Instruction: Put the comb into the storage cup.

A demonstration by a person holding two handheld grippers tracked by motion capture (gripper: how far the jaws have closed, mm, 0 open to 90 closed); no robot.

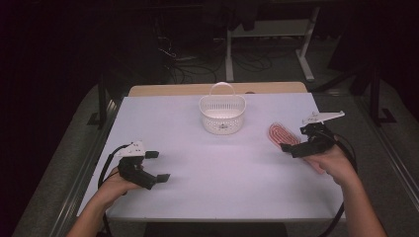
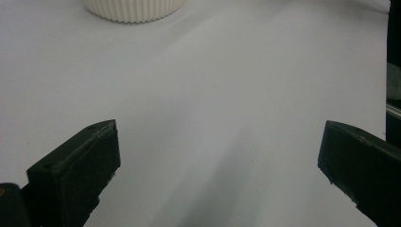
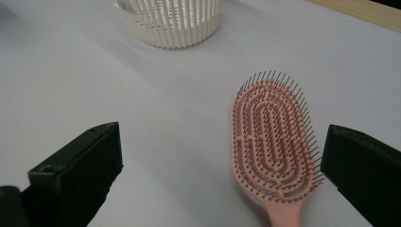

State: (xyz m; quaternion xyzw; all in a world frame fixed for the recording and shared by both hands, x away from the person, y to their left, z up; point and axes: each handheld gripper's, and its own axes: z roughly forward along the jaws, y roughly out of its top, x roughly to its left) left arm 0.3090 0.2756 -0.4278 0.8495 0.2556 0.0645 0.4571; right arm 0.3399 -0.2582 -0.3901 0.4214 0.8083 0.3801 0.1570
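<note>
A pink hairbrush (image 1: 280, 133) lies bristles up on the white table (image 1: 217, 173), right of centre, its handle running back under the person's right hand. My right gripper (image 1: 298, 138) hovers open at the brush's near end. In the right gripper view the brush head (image 3: 272, 137) sits between the jaws, close to the right one, without touching my right gripper (image 3: 220, 165). A white slatted basket (image 1: 222, 114) with a handle stands at the back centre. My left gripper (image 1: 158, 166) is open over bare table at the front left, and in its own view my left gripper (image 2: 220, 165) holds nothing.
The basket's base (image 2: 135, 9) shows far ahead of the left jaws, and the basket's wall (image 3: 170, 21) ahead and left of the right jaws. A wooden strip (image 1: 217, 89) borders the table's far edge. Dark floor with cables and desk legs lies beyond.
</note>
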